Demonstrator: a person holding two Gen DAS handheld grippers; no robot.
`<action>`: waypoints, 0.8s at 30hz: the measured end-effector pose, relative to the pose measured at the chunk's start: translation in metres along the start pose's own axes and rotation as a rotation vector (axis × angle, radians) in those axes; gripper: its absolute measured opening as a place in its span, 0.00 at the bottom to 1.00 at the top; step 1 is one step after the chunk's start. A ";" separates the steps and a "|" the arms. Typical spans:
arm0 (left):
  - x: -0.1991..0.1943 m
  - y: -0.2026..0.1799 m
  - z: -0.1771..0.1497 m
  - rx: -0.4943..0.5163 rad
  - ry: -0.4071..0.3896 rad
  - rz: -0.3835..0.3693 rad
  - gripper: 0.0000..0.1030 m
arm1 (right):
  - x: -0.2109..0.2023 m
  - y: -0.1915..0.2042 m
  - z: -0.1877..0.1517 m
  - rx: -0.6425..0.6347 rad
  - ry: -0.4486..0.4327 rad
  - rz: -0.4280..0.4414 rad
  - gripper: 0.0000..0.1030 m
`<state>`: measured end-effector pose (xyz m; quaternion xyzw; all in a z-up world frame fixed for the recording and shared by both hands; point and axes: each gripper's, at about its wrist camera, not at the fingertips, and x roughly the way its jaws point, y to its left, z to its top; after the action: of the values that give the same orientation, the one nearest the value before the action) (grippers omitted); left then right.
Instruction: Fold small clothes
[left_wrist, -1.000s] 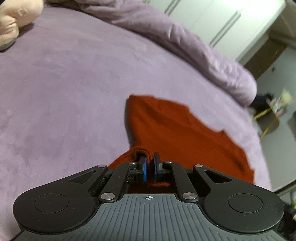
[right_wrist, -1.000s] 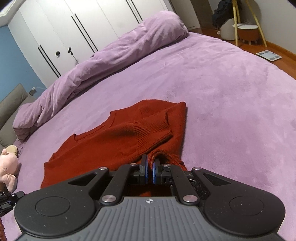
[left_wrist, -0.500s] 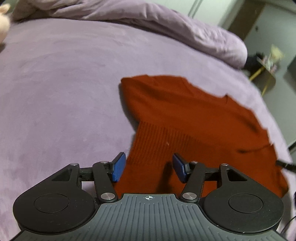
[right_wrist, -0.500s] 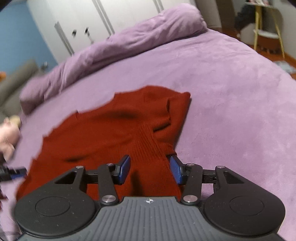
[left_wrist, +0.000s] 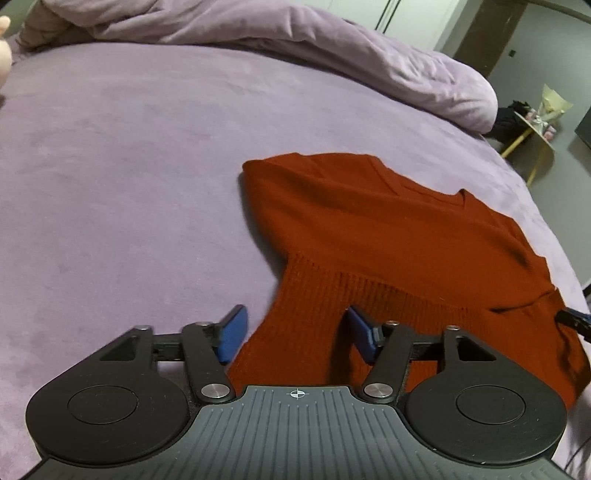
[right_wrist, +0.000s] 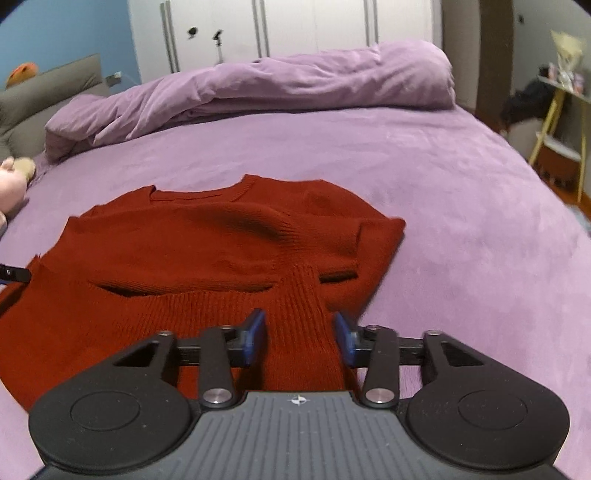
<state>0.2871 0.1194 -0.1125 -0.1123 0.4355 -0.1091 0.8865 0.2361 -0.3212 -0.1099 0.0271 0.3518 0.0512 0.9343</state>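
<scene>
Rust-red ribbed knit sweater (right_wrist: 207, 236) lies partly folded on the purple plush bedspread (left_wrist: 110, 177), left gripper (left_wrist: 295, 334) jaws apart over one ribbed corner, right gripper (right_wrist: 300, 338) jaws just been closing but apart, ribbed fold between, pads not pressing.

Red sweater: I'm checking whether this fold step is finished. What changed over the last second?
Both grippers let go. The left gripper and right gripper had each pinched the red sweater's ribbed hem; their jaws opened, the right then partly closed again, and the hem lies loose between them. The sweater stays on the purple bed.
</scene>
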 end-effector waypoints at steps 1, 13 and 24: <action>0.000 -0.002 0.000 0.001 -0.010 0.004 0.48 | 0.000 0.002 0.000 -0.013 -0.005 -0.006 0.28; -0.046 -0.030 0.008 0.056 -0.152 -0.010 0.07 | -0.032 0.035 0.001 -0.109 -0.118 -0.125 0.05; -0.091 -0.054 0.068 0.078 -0.326 0.001 0.07 | -0.073 0.033 0.050 -0.062 -0.296 -0.141 0.04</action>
<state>0.2814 0.1015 0.0118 -0.0940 0.2813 -0.1058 0.9491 0.2121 -0.2975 -0.0218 -0.0191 0.2096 -0.0084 0.9776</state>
